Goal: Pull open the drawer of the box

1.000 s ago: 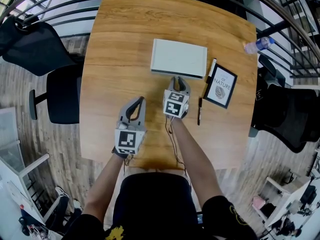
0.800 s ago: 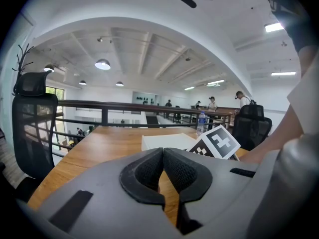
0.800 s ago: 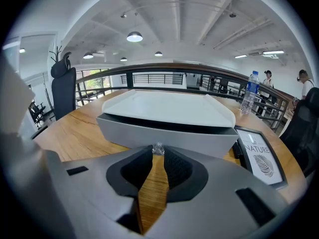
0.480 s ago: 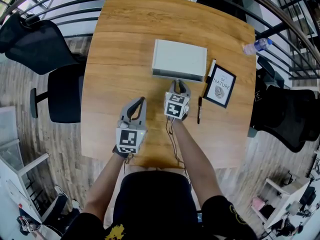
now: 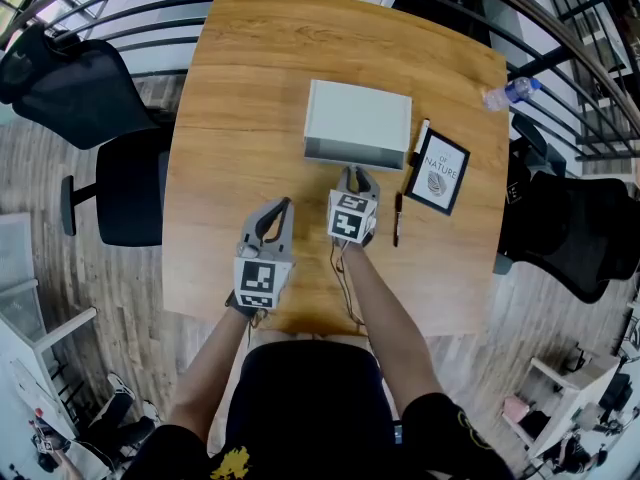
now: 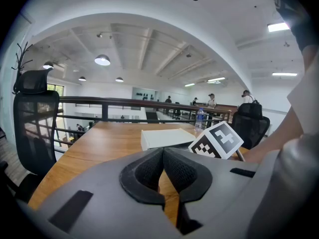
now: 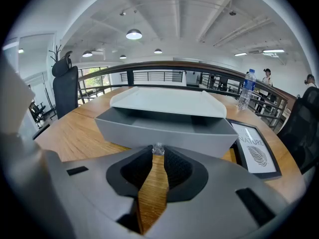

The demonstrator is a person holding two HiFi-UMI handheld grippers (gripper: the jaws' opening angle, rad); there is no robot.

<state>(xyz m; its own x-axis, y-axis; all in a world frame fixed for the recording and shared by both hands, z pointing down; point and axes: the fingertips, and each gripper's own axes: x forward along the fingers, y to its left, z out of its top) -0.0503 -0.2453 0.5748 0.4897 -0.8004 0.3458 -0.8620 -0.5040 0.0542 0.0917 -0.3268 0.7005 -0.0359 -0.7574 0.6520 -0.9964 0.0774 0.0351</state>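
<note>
Drawer opens toward person, long axis crosswise; right tongs clamp its knob.

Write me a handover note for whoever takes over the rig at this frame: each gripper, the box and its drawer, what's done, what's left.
Right gripper: shut on the small clear knob of the drawer.
Left gripper: shut, empty, over the table near the person, apart from the box.
The box sits mid-table; the drawer is partly out toward the person.
Done: knob gripped, drawer started.
Left: probably pull further toward you until it is fully open, then release.
</note>
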